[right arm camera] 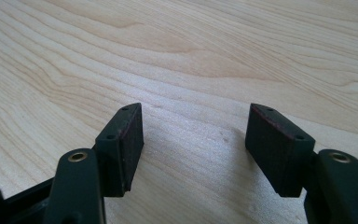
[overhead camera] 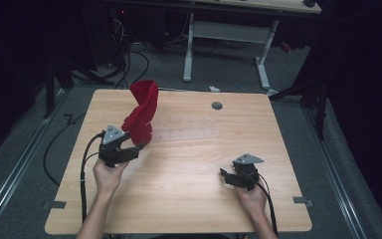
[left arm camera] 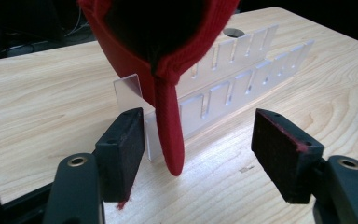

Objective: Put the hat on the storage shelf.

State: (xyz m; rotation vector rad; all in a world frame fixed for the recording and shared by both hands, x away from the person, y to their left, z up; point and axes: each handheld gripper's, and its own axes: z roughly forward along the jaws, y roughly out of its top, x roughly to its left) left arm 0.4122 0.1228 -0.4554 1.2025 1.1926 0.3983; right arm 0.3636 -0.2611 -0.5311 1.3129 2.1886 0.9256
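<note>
High view: red knit cloth (overhead camera: pixel 142 112), looks like a beanie or sock, stands draped and twisted over the left end of a clear plastic rack (overhead camera: pixel 186 134) that lies across the middle of the wooden table (overhead camera: pixel 189 199), left of centre. Left gripper (overhead camera: pixel 138 146) sits just in front of the cloth's lower edge, held by the left hand (overhead camera: pixel 107 175), grey three-cornered plate on top, black cable trailing off the near-left. Left gripper view: cloth is ribbed knit, dark hollow opening at top, a narrow red strip hanging down to a rounded tip between the jaws, touching neither pad as far as I can tell. Jaws spread wide, nothing gripped; black pads carry red lint, a tuft under the left one. Rack is see-through acrylic, two parallel strips with square notches along the top, upright, running away to the right toward a round grey hole (left arm camera: pixel 233 32) in the tabletop. Table is pale wood-grain laminate, smooth. High view, right side: right gripper (overhead camera: pixel 224 173) low over bare table near the front, well apart from cloth and rack, right hand (overhead camera: pixel 252 198) behind it. Right gripper view: jaws wide apart, holding nothing, bare wood grain between them, reddish fuzz on the right pad's edge.
</note>
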